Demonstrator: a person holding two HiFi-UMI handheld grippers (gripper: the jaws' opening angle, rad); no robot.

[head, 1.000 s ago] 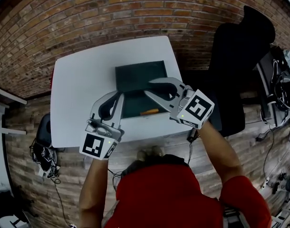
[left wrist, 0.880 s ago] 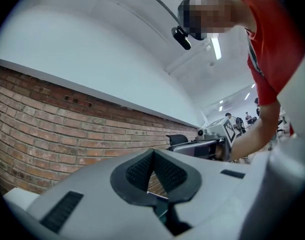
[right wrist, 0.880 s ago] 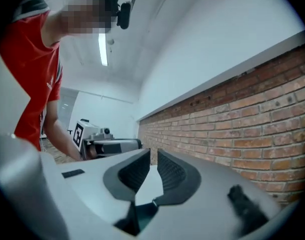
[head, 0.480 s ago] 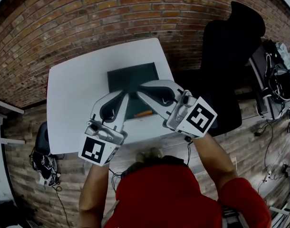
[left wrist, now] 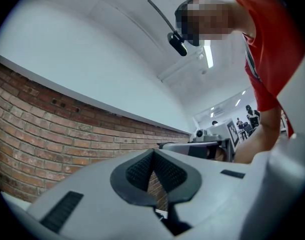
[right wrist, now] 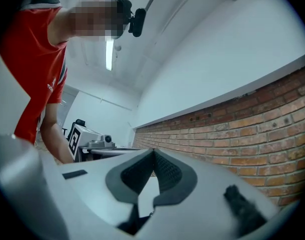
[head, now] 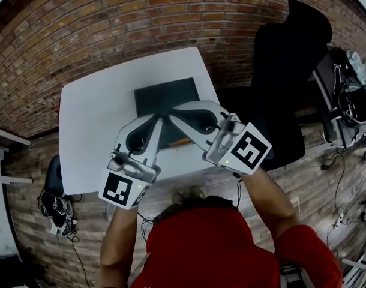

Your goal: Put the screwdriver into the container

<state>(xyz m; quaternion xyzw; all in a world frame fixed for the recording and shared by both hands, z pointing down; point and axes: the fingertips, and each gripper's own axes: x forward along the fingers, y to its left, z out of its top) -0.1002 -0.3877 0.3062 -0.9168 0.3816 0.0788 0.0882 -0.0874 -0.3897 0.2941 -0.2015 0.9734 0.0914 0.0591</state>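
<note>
A dark, shallow container (head: pixel 165 92) lies on the white table (head: pixel 93 119). An orange screwdriver (head: pixel 181 141) shows just inside the container's near edge, partly hidden under my right gripper. Both grippers hang above the container's near half, tips almost meeting. My left gripper (head: pixel 156 119) is shut with nothing between its pads. My right gripper (head: pixel 170 114) is also shut and holds nothing. In the left gripper view the shut jaws (left wrist: pixel 153 153) point at a brick wall. The right gripper view shows its own shut jaws (right wrist: pixel 153 153) the same way.
A black office chair (head: pixel 291 59) stands right of the table. Cables and gear (head: pixel 351 101) lie at the far right, and a dark bag (head: pixel 54 173) lies on the brick floor at the left. The table's near edge runs just under the grippers.
My right gripper has swung left, so its tips now sit beside the left gripper's tips over the container. The left gripper has barely moved. Both stay shut.
</note>
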